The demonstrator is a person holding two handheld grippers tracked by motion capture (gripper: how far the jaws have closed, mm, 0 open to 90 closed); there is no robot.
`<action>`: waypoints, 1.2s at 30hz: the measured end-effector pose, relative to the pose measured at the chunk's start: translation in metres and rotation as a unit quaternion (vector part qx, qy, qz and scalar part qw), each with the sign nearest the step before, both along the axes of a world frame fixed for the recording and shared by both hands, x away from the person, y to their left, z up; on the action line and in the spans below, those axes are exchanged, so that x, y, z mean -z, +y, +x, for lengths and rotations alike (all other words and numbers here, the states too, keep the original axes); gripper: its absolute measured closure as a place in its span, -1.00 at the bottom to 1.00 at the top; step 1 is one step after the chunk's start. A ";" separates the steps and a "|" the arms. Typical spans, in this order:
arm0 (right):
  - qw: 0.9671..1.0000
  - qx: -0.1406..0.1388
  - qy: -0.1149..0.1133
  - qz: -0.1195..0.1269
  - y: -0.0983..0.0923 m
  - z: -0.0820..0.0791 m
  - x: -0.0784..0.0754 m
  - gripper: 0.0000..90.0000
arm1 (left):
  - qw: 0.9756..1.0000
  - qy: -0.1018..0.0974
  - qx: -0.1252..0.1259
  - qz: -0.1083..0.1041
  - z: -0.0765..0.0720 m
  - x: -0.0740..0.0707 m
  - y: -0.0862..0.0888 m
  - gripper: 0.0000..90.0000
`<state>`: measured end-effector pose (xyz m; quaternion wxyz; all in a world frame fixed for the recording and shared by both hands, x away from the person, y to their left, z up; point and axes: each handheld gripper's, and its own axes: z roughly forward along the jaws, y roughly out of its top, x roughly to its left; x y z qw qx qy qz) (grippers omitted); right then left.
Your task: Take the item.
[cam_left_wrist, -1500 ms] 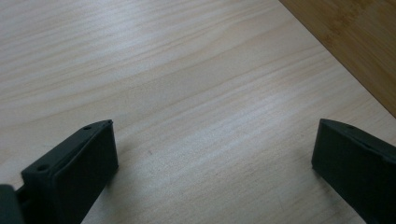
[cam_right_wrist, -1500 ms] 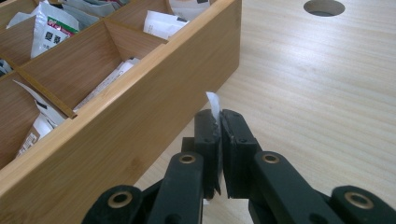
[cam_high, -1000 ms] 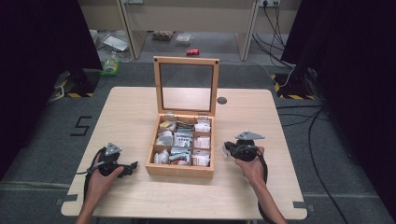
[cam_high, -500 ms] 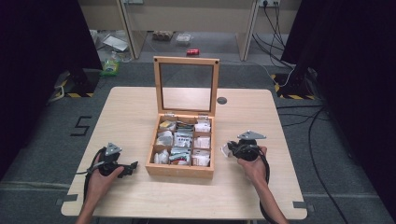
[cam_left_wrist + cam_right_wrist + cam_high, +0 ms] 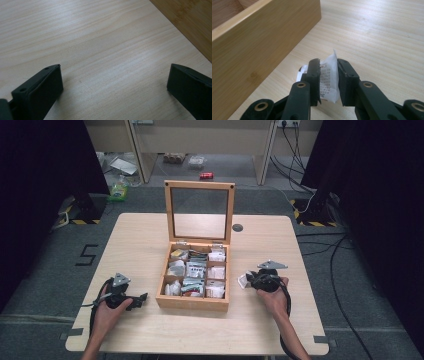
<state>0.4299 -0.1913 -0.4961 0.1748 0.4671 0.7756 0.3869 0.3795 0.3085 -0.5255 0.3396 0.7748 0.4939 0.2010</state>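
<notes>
- High view, from the left: a person's left hand rests the left gripper (image 5: pixel 141 298) on the pale worktop (image 5: pixel 140 240), just beside the left wall of the wooden box (image 5: pixel 192 303) and apart from it.
- Left gripper view: the two black jaws stand wide apart over bare wood grain, holding nothing; a corner of the box's darker wood shows at the upper right.
- At centre, the box sits with its glass-paned lid (image 5: pixel 200 210) propped upright, its compartments packed with small packets and sachets.
- To the right of the box, the right gripper (image 5: pixel 246 281) carries a white sachet (image 5: pixel 243 280), just off the box's right wall and low over the worktop.
- Right gripper view: the jaws are drawn narrow on the white sachet (image 5: pixel 329 75), pinching its printed face between them, with the box's outer wall close at the left.
- Judged from this, one sachet is outside the box and in hand, but the pictures do not tell whether it is bound for the worktop or for a compartment; either way it has yet to be set down and let go, and the left gripper has yet to take part.
</notes>
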 end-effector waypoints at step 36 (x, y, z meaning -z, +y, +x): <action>0.999 0.017 -0.036 0.034 -0.010 0.011 -0.032 0.15 | 1.000 0.000 0.000 0.000 0.000 0.000 0.000 -1.00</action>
